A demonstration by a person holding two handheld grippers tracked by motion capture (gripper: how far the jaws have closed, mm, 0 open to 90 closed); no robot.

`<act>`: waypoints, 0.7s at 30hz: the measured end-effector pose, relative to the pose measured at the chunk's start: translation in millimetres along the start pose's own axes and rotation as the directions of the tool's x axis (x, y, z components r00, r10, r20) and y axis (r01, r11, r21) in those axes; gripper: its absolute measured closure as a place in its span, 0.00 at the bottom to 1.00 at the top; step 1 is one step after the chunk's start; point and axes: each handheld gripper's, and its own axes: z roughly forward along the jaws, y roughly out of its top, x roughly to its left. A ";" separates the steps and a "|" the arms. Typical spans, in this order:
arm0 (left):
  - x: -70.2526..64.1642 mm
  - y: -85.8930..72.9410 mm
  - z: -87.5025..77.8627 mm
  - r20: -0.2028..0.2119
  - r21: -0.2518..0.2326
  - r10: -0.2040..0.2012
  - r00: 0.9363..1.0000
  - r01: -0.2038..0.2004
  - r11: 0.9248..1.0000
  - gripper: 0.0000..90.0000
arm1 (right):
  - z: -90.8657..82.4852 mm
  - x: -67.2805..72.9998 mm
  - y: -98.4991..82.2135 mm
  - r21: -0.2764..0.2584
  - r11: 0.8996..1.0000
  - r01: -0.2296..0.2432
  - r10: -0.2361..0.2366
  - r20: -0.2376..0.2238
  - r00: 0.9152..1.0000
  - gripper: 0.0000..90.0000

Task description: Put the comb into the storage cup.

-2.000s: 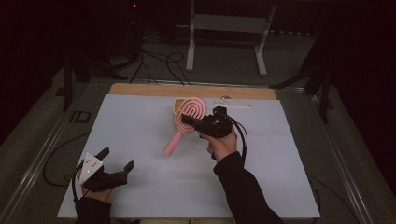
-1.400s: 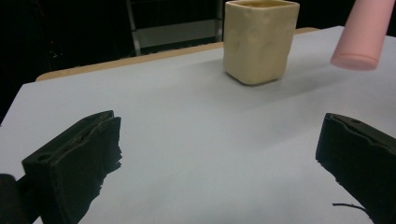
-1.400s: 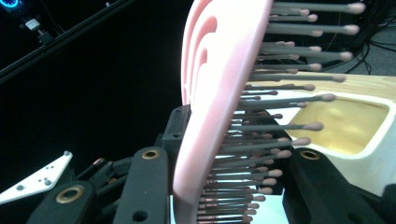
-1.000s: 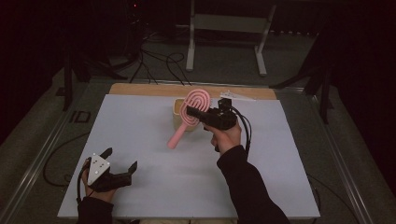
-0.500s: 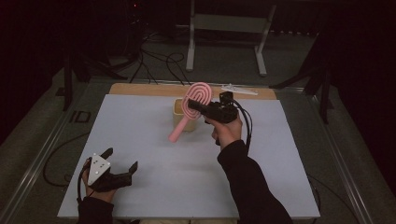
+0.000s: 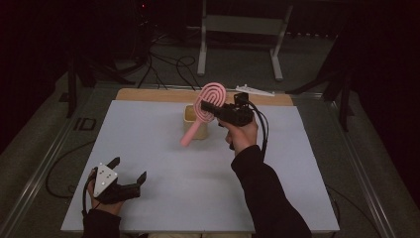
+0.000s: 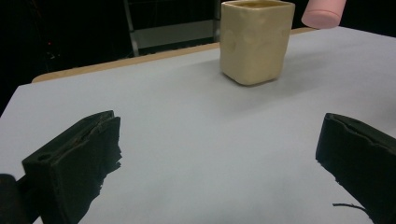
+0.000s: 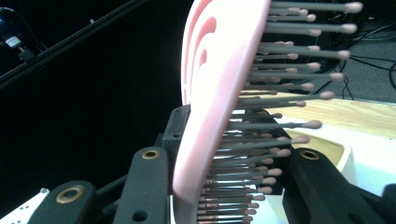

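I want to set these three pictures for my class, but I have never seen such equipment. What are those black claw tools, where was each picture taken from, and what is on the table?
A person sits at a white table holding a hand-operated gripper in each hand; there is no robot arm. One picture looks down from above. The other two come from small cameras riding on the grippers, looking along their black jaws. The right gripper is clamped on the head of a pink hairbrush, held in the air at a cream cup that stands on the table; its camera shows the bristles close up. The left gripper is open and holds nothing, low near the table's front left.
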 end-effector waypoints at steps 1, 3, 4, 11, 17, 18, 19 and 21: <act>0.0 0.0 0.0 -0.001 0.000 0.001 1.000 -0.001 1.000 0.00 | 0.5 -0.6 1.5 0.000 1.000 0.002 -0.002 0.003 1.000 0.71; 0.0 0.0 0.0 0.000 0.000 0.001 1.000 -0.001 1.000 0.00 | 1.0 -1.2 3.2 -0.002 1.000 0.004 -0.004 0.006 1.000 0.71; 0.0 0.0 0.0 0.000 0.000 0.001 1.000 -0.001 1.000 0.00 | 1.0 -1.2 3.2 -0.002 1.000 0.004 -0.004 0.006 1.000 0.71; -0.6 0.0 0.3 0.002 0.002 0.006 1.000 -0.006 1.000 0.00 | 1.9 -1.7 11.2 -0.009 1.000 0.018 -0.017 0.015 1.000 0.71; -1.3 -0.2 1.0 0.004 0.005 0.012 1.000 -0.012 1.000 0.00 | 3.2 -2.9 15.6 -0.015 1.000 0.019 -0.018 0.022 1.000 0.71; -1.3 -0.2 1.0 0.004 0.005 0.012 1.000 -0.012 1.000 0.00 | 3.2 -2.9 15.6 -0.015 1.000 0.019 -0.018 0.022 1.000 0.71; -1.6 -0.3 1.4 0.001 0.006 0.014 1.000 -0.014 1.000 0.00 | 3.6 -3.3 17.3 -0.017 1.000 0.023 -0.022 0.024 0.999 0.71; -1.0 -0.1 0.9 -0.001 0.005 0.012 1.000 -0.012 1.000 0.00 | 4.0 -3.6 18.5 -0.017 1.000 0.025 -0.024 0.025 0.999 0.71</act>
